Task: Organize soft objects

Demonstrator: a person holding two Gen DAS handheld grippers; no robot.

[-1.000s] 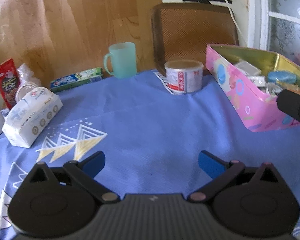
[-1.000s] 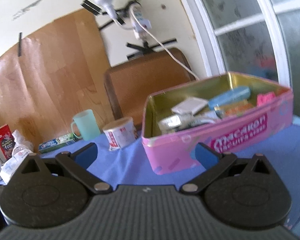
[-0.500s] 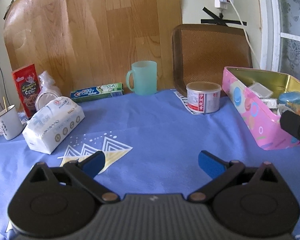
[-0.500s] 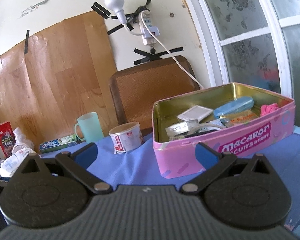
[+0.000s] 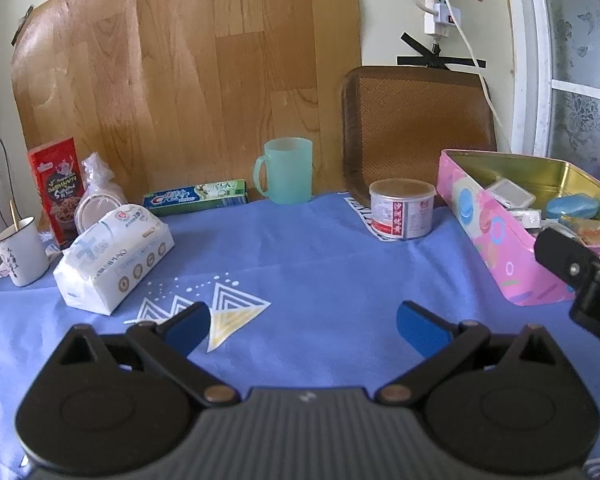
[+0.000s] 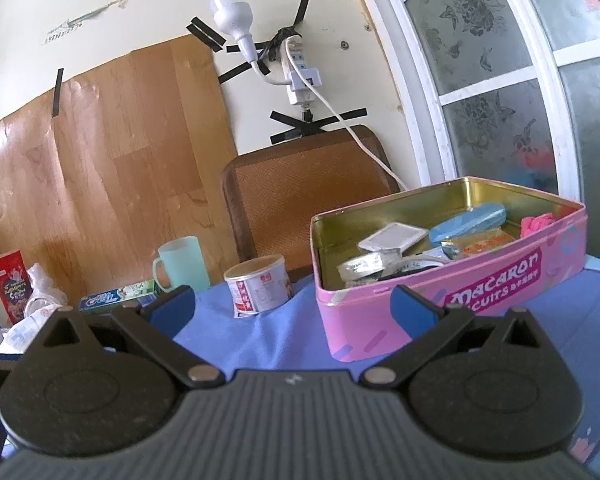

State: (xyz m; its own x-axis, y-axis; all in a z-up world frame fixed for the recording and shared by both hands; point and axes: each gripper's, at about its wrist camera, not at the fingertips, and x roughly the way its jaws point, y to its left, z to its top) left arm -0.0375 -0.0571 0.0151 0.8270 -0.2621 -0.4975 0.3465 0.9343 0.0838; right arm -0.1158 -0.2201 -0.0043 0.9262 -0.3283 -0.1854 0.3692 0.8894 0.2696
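Blue-clothed counter (image 5: 300, 248) under both tools, left tool (image 5: 302, 324) and right tool (image 6: 292, 306) spread wide, holding nothing, tissue pack (image 5: 114, 258) ahead-left of left tool, likely first soft pick, pink tin (image 6: 452, 276) just ahead-right of right tool, probably the bin.

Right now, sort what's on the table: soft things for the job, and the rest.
For the job:
tissue pack
pink tin

Lying about:
green mug
toothpaste box
can
red snack box
enamel cup
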